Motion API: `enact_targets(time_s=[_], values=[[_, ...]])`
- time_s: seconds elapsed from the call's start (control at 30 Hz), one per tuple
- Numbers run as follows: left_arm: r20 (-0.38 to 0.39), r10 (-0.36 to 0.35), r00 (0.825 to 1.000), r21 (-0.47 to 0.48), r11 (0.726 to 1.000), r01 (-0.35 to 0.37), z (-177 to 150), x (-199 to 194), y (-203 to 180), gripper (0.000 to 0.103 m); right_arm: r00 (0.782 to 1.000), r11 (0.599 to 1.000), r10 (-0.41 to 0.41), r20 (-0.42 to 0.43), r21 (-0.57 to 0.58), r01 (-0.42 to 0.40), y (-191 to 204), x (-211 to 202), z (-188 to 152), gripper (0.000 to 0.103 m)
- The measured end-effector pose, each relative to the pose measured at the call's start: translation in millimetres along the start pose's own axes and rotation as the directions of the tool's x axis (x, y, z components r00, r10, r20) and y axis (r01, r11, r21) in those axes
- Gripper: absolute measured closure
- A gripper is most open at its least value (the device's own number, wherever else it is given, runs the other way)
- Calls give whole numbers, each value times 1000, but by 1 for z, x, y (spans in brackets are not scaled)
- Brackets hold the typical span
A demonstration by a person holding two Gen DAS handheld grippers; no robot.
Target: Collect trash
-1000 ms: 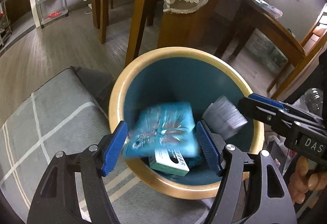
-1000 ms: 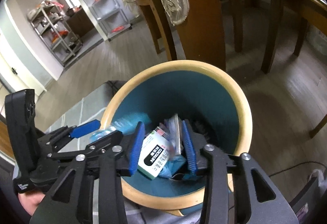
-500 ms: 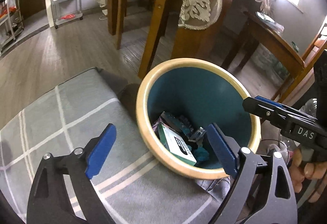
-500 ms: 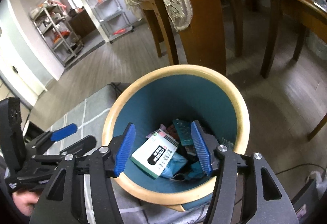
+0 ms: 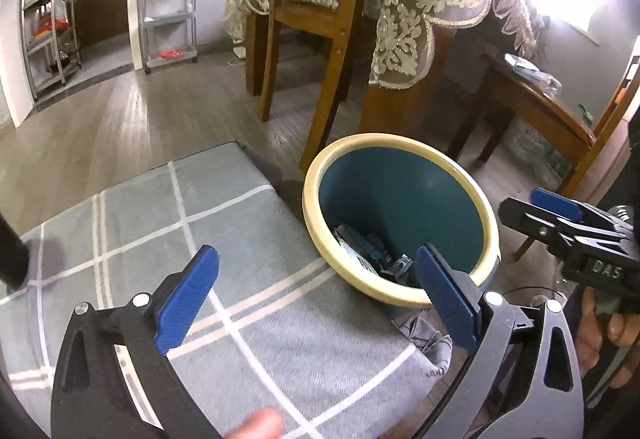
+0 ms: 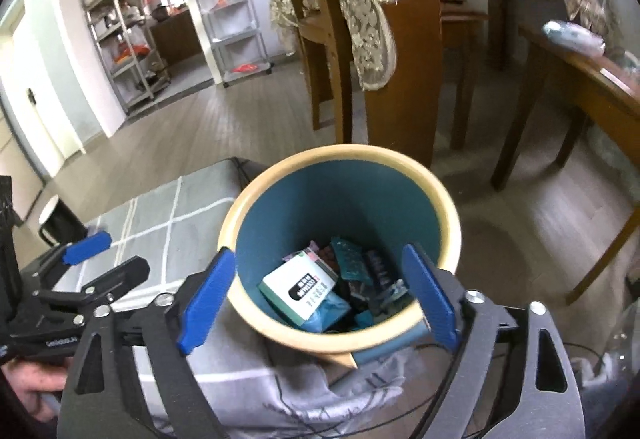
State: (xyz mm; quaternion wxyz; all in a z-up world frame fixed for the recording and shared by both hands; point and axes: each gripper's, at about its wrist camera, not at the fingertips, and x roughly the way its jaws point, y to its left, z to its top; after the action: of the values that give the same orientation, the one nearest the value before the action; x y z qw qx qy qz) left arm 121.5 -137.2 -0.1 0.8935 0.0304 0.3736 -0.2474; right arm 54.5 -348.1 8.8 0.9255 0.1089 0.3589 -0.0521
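Observation:
A teal trash bin with a cream rim (image 5: 400,143) (image 6: 448,207) stands on the floor beside a grey checked cushion (image 5: 224,223) (image 6: 168,211). Inside lie a white and green box (image 6: 298,287), blue wrappers (image 6: 348,259) and other trash; part of it shows in the left wrist view (image 5: 372,255). My left gripper (image 5: 316,299) is open and empty above the cushion's edge, left of the bin. My right gripper (image 6: 316,297) is open and empty above the bin's near rim. Each gripper shows in the other's view, the right one (image 5: 560,215) and the left one (image 6: 88,259).
Wooden chair legs (image 5: 332,79) and a table with a lace cloth (image 5: 412,11) stand just behind the bin. A wooden side table (image 6: 584,87) is at the right. Metal shelves (image 6: 132,51) line the far wall. Crumpled grey fabric (image 6: 320,391) lies by the bin's base.
The blue packet left my left gripper and dropped into the bin. Both grippers opened wider and pulled back and up from the bin; the left one moved over the cushion.

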Motion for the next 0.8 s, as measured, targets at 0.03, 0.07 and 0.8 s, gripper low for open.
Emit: enact_targets(time_s=[0.03,0.07,0.8], values=[[6,6,1000,-2,1000,-6,-3,-3,0,6,1000,1000,-13,18,-10,14,2,-7,-3,10],[17,20,1000,-2,1000,-20,-7,-6,0,6,999,999,-27,31,-17,27,4,-12,-5,10],[104,-2,995,1,1000,2,-22,-51,-23,6,986,992,-120,118,-26,124,11,-63,-37,5]])
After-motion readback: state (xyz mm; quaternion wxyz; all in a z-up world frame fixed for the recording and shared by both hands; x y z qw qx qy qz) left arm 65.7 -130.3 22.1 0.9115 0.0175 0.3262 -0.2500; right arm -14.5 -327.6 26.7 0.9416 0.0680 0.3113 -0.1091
